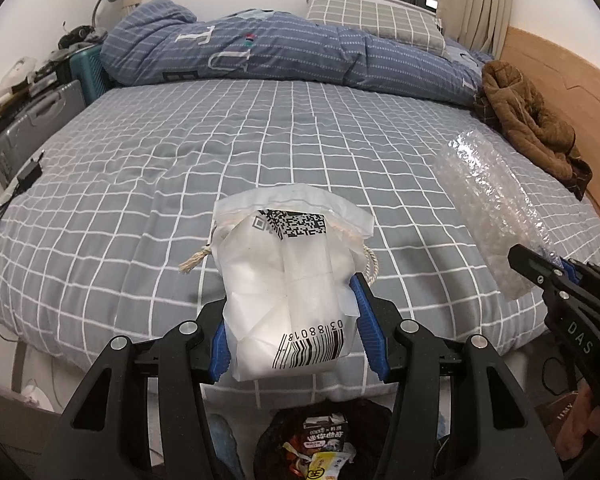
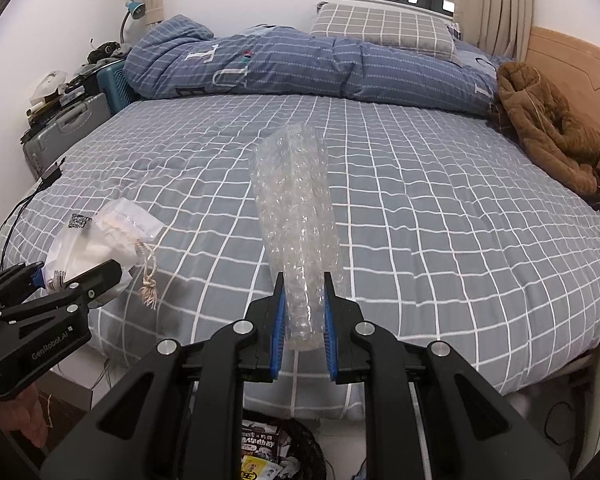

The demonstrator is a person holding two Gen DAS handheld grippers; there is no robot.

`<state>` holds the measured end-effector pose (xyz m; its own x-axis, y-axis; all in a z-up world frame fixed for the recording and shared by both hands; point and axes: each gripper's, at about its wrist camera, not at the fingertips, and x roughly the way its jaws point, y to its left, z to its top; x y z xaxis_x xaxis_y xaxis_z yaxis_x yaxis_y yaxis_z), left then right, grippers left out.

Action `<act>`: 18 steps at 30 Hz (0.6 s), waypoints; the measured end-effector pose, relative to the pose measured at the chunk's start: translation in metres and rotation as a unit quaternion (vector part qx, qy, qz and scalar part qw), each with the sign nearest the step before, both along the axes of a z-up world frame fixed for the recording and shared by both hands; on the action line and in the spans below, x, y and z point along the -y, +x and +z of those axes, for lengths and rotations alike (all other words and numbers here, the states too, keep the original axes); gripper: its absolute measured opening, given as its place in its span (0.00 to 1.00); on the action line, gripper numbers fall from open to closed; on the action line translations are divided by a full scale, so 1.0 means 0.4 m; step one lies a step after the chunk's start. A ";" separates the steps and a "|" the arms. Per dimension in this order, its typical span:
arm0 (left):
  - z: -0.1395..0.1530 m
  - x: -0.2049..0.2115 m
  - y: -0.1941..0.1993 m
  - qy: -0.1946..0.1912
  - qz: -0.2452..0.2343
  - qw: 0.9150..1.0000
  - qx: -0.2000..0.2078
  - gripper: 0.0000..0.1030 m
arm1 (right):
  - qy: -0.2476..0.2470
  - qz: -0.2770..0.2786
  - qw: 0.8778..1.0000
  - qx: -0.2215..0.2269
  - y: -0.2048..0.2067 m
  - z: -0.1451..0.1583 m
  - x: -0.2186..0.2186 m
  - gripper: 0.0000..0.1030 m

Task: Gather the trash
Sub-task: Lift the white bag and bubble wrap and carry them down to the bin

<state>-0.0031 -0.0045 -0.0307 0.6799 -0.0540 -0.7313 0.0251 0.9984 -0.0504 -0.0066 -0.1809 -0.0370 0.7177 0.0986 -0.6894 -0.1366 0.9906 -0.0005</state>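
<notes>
Left wrist view: left tool (image 1: 296, 312) grips white bag (image 1: 288, 288), right tool (image 2: 303, 316) bubble wrap (image 2: 296, 216), over bed edge (image 1: 332, 390).

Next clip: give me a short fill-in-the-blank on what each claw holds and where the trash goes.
1. The left claw grips a white ____ printed with a barcode.
2. The right claw is shut on a roll of clear ____ wrap.
3. Below both claws, by the bed, stands a bin already holding ____.
4. A ____ jacket lies by the headboard.

Missing words: bag; bubble; trash; brown
</notes>
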 end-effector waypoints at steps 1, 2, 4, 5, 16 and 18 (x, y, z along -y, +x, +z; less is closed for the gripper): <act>0.002 0.000 -0.010 -0.001 0.000 1.000 0.001 0.50 | 0.000 0.001 1.000 0.000 -0.009 -0.001 -0.002 0.15; 0.003 -0.001 -0.015 -0.002 0.001 1.000 0.001 0.50 | 0.000 0.002 1.000 -0.001 -0.016 -0.002 -0.004 0.15; 0.005 -0.002 -0.035 -0.004 0.001 1.000 0.001 0.50 | 0.000 0.003 1.000 -0.003 -0.032 -0.006 -0.008 0.15; 0.005 0.000 -0.042 -0.004 0.001 1.000 0.001 0.50 | 0.000 0.003 1.000 -0.004 -0.039 -0.008 -0.009 0.15; -0.024 0.013 -0.141 -0.003 -0.002 1.000 -0.013 0.50 | 0.001 0.014 1.000 -0.023 -0.128 -0.045 -0.027 0.15; -0.031 0.015 -0.154 -0.003 -0.002 1.000 -0.013 0.50 | -0.002 0.018 0.999 -0.029 -0.141 -0.060 -0.030 0.15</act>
<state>-0.0646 -0.0104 -0.0429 0.6602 -0.0613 -0.7485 0.0285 0.9980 -0.0566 -0.0631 -0.1689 -0.0610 0.6721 0.1215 -0.7304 -0.1726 0.9850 0.0051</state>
